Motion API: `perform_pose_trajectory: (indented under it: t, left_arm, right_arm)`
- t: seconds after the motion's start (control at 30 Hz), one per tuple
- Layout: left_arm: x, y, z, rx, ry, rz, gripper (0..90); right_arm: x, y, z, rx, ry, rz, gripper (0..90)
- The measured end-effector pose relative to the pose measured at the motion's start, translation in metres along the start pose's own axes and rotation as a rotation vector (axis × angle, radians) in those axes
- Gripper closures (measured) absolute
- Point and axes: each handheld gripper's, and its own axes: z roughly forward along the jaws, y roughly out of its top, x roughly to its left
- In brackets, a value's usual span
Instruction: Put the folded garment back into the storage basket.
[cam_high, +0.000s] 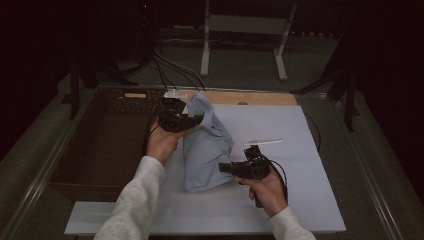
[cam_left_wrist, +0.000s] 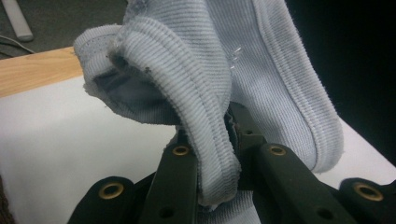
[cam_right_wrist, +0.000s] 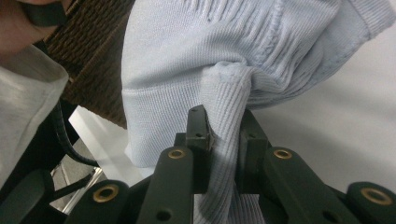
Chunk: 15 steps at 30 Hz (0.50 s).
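Observation:
A light blue knitted garment (cam_high: 207, 142) hangs bunched between my two grippers above the white board (cam_high: 290, 130). My left gripper (cam_high: 199, 119) holds its upper far edge; in the left gripper view the jaws are shut on a ribbed hem (cam_left_wrist: 205, 140) of the garment (cam_left_wrist: 261, 65). My right gripper (cam_high: 224, 167) grips the lower near side; in the right gripper view a pinched fold of ribbed cloth (cam_right_wrist: 224, 135) sits between the closed jaws, with the rest of the garment (cam_right_wrist: 196, 51) hanging beyond.
A dark woven basket (cam_high: 107, 142) stands to the left of the board. A wooden strip (cam_high: 250, 97) runs along the board's far edge. A small white strip (cam_high: 263, 142) lies on the board near the right gripper. Cables and a metal stand are behind the table.

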Motion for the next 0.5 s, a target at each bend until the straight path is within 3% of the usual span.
perform_pose_trajectory:
  t: [0.5]
  left_arm:
    - [0.003,0.006,-0.009,-0.016,0.012,-0.003,82.8]
  right_arm:
    - [0.013,0.015,0.002,-0.001,0.016,-0.025,79.4]
